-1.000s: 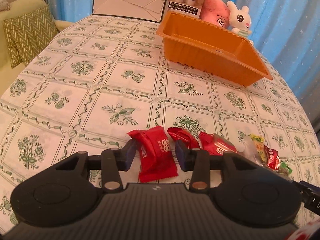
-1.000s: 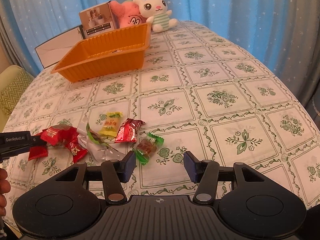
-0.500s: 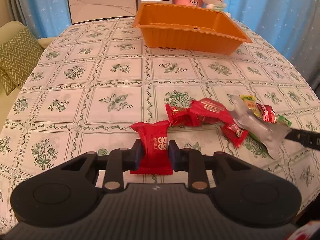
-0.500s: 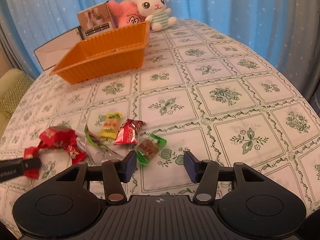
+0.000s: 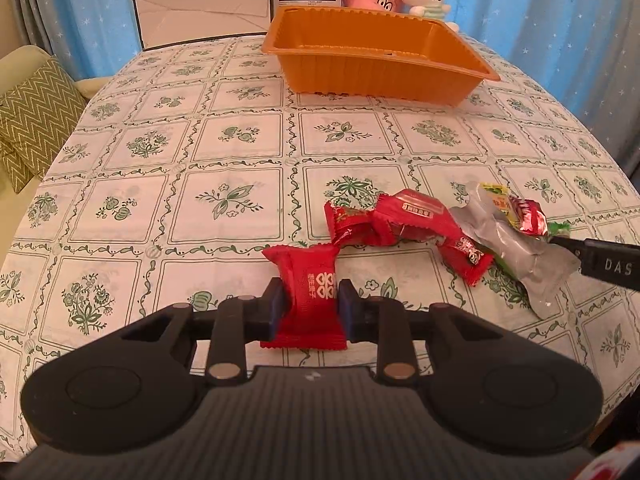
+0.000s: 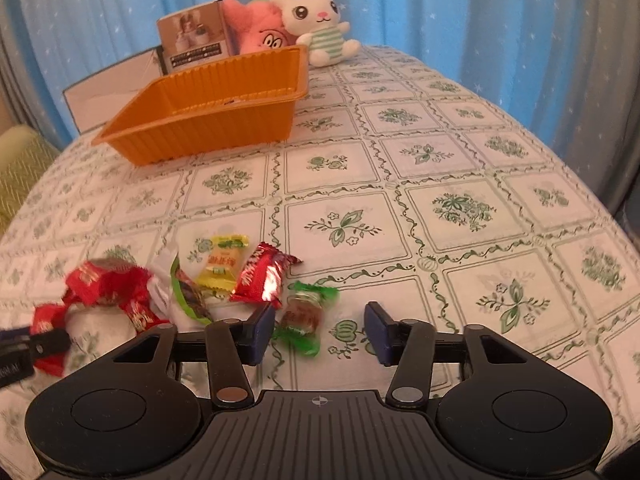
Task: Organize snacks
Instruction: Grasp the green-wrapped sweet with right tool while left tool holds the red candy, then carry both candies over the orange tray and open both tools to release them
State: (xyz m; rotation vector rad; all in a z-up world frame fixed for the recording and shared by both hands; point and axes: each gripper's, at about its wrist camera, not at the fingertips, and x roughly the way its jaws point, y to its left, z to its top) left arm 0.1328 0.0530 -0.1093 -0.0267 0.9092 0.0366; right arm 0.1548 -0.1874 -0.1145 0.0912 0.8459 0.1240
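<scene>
One patterned tablecloth [image 6: 440, 168] covers the table; blue curtains [image 6: 500, 12] hang behind.

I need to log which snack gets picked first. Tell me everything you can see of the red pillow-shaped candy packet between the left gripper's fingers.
The red pillow-shaped candy packet is glossy, plastic-looking film with crimped ends and a white double-character emblem above small white print. It lies on the green-patterned tablecloth, lengthwise between the left gripper's dark blue fingers, which press its sides though the jaws are easing open. Its far corner reaches the neighbouring red wrappers; whether they touch is unclear.
</scene>
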